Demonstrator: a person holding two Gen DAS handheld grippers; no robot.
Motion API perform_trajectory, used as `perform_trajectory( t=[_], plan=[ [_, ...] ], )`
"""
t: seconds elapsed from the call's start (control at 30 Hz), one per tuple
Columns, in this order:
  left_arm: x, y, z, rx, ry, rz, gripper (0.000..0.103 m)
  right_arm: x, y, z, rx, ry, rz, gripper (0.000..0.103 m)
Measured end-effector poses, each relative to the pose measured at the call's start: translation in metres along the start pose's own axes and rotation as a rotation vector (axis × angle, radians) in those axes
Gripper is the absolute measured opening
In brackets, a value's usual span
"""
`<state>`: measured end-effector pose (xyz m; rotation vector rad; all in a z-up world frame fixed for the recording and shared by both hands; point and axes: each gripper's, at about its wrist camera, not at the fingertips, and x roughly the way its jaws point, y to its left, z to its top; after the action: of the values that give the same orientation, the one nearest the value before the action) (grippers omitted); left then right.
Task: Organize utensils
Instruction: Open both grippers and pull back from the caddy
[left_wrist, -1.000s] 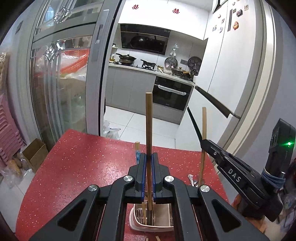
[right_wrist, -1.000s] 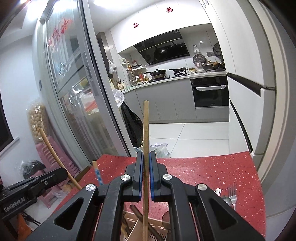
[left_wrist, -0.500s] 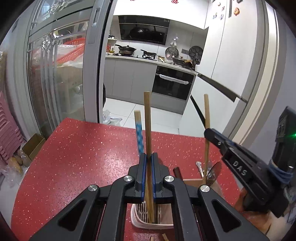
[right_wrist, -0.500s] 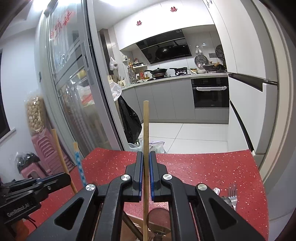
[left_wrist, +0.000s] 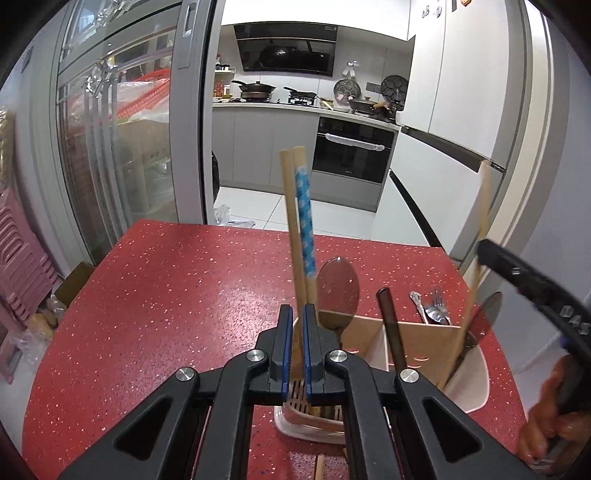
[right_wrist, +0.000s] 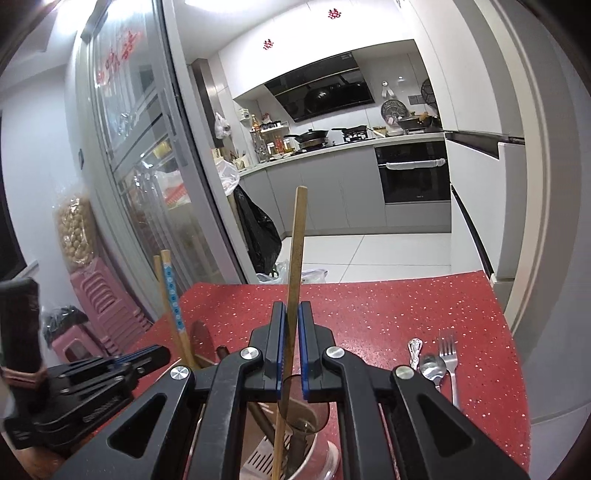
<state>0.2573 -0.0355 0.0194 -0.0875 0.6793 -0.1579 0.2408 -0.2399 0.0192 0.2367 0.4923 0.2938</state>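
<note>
While both stand over the holder (left_wrist: 469, 384):
Left gripper (left_wrist: 298, 314): clamps a wooden chopstick (left_wrist: 291, 229).
Right gripper (right_wrist: 291, 314): clamps another chopstick (right_wrist: 297, 240).

Kitchen background past a red speckled worktop (left_wrist: 166, 295).

From my feed I see a sliding glass door (left_wrist: 122, 147) on the left with pink plastic stools (left_wrist: 18, 269) stacked beside it and a cardboard box (left_wrist: 74, 282) on the floor. Straight ahead there's a black built-in oven (left_wrist: 352, 153) with a white towel on its handle, grey cabinets (left_wrist: 258, 147), and a black range hood (left_wrist: 286, 50) over a stove with pans (left_wrist: 256, 88). White fridge (left_wrist: 443, 122) to the right. The right view adds a black bin bag (right_wrist: 258, 232), a clear sack of round tan items (right_wrist: 72, 229), and red paper cutouts (right_wrist: 334, 14) up on the white cupboards.
</note>
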Motion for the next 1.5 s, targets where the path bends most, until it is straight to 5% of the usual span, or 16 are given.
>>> perform_trajectory(
  t=[0.3, 0.77, 0.83, 0.9, 0.93, 1.37, 1.5],
  plan=[
    [-0.003, 0.001, -0.004, -0.013, 0.002, 0.006, 0.028, -0.024, 0.014, -0.002, -0.057, -0.075, -0.01, 0.007],
    [-0.019, 0.003, -0.016, -0.02, 0.032, 0.015, 0.028, -0.034, 0.006, -0.011, 0.02, 0.047, 0.012, 0.008],
    [-0.025, 0.002, -0.02, -0.015, 0.033, 0.022, 0.028, -0.04, 0.01, -0.014, 0.012, 0.059, 0.014, 0.012],
    [-0.031, 0.003, -0.024, -0.008, 0.037, 0.033, 0.028, -0.048, 0.014, -0.018, 0.007, 0.066, 0.011, 0.04],
    [-0.034, 0.003, -0.027, -0.004, 0.041, 0.039, 0.028, -0.052, 0.017, -0.021, 0.007, 0.066, 0.007, 0.045],
    [-0.059, 0.015, -0.069, -0.001, 0.103, 0.084, 0.028, -0.084, 0.035, -0.055, 0.023, 0.149, 0.015, 0.055],
    [-0.064, 0.019, -0.08, 0.001, 0.115, 0.09, 0.028, -0.089, 0.036, -0.065, 0.052, 0.192, 0.02, 0.069]
  ],
)
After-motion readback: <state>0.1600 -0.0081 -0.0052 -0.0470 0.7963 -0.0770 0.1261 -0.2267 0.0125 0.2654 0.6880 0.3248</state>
